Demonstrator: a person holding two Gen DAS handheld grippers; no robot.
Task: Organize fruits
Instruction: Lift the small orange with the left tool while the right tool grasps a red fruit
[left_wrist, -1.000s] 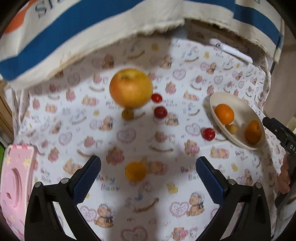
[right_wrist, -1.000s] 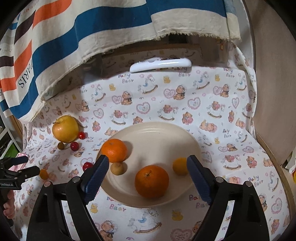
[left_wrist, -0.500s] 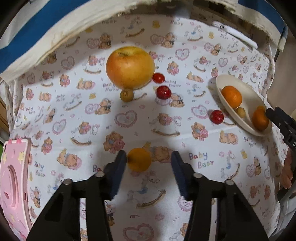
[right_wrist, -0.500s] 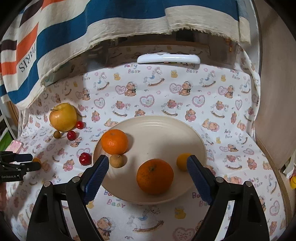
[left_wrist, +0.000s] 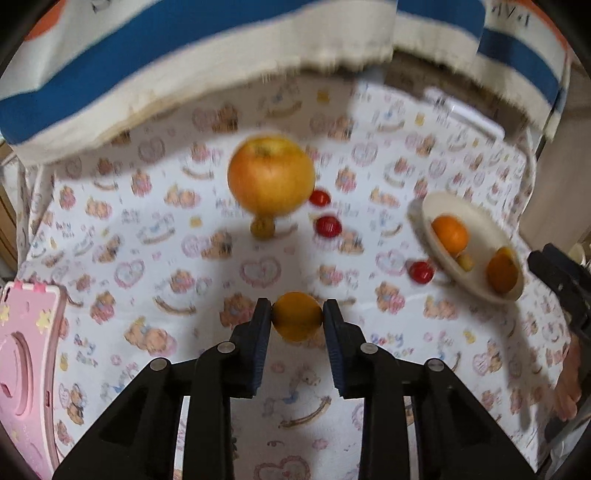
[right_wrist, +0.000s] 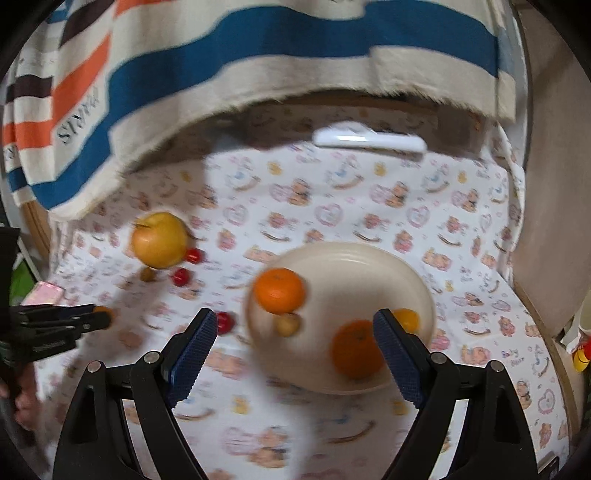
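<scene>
My left gripper (left_wrist: 297, 308) has a small orange fruit (left_wrist: 297, 323) between its pads, just above the bear-print cloth; the jaws are closing and the pads press on both its sides. Farther back lie a big yellow apple (left_wrist: 271, 179), a small brown fruit (left_wrist: 262, 227) and three cherry tomatoes (left_wrist: 328, 225). In the cream plate (right_wrist: 362, 280) on the right are two oranges (right_wrist: 280, 290), a small brown fruit and a small yellow one (right_wrist: 406, 319). My right gripper (right_wrist: 294, 321) hangs open over the plate's near left side with nothing in it.
A striped cloth (right_wrist: 258, 55) hangs over the back of the table. Under it lies a white remote (right_wrist: 369, 139). A pink toy (left_wrist: 26, 354) sits at the near left edge. A wooden rim (right_wrist: 532, 295) bounds the right side. A person's hand shows behind each gripper.
The left jaws went from wide open to closed on the small orange fruit. The right gripper shifted left, so the plate now sits further right in its view.
</scene>
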